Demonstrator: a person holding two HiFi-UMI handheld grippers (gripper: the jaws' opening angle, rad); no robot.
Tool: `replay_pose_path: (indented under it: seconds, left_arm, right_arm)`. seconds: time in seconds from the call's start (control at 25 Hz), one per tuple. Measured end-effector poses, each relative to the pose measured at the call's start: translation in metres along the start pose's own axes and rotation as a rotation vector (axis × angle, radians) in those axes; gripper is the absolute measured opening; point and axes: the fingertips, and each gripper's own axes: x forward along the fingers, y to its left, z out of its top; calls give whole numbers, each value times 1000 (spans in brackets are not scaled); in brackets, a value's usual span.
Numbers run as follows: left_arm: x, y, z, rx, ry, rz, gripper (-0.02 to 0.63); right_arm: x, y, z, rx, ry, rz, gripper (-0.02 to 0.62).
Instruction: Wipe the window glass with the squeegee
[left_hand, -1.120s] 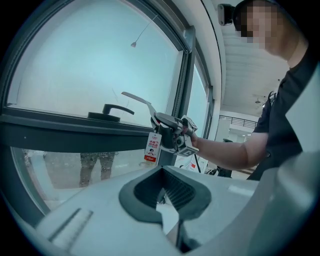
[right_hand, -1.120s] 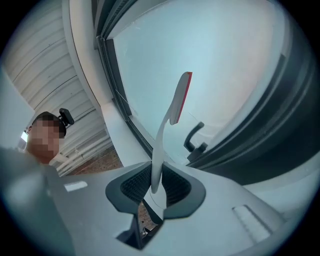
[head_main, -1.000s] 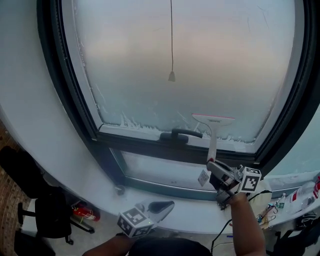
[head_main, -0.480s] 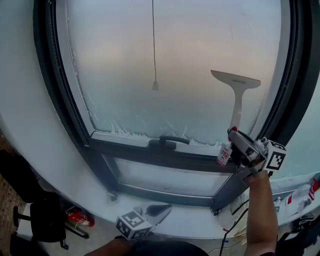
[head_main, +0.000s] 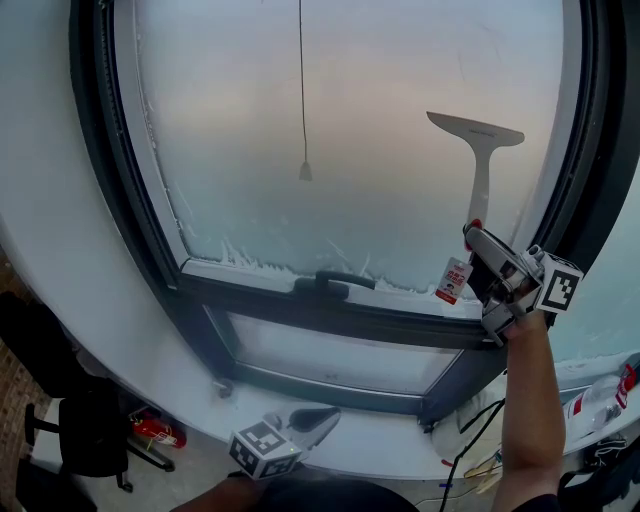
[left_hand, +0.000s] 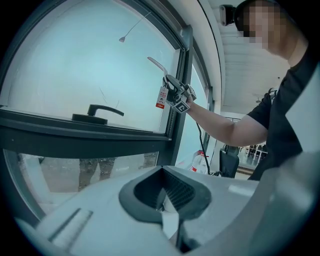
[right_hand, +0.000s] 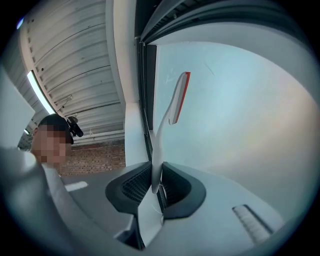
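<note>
Nearest to you, your left gripper hangs low over the sill. Its jaws are closed together with nothing between them. It sits almost where it was a second ago.

Beyond the sill runs the dark lower frame with the window handle on it. The handle lies level, left of your right arm.

Your right gripper is raised at the right side of the window, near the dark side frame. Its jaws are clamped on the white shaft of the squeegee; the right gripper view shows the shaft pinched between the two dark pads. A red and white tag dangles just below the jaws.

The squeegee stands nearly upright, blade uppermost, and the blade lies against the glass in the right half of the pane. A second ago the blade was at the bottom edge of the pane, just above the handle. Half a second ago it was already high; it is now slightly higher and a little further right.

Further off, a thin cord with a small pull hangs left of the squeegee, well apart from it. The glass is frosted all over, with white residue along its lower and left edges.
</note>
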Motion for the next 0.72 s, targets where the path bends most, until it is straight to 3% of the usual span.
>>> replay_pose_path:
  seconds: [0.28,0.72]
  left_arm:
    - [4,0,6,-4,2,23,0]
    - [16,-2,0,12,35,-23,0]
  right_arm:
    - [-7,-6,-10,27,0,8,87]
    - [-29,-18,-48,96,0,-8,87]
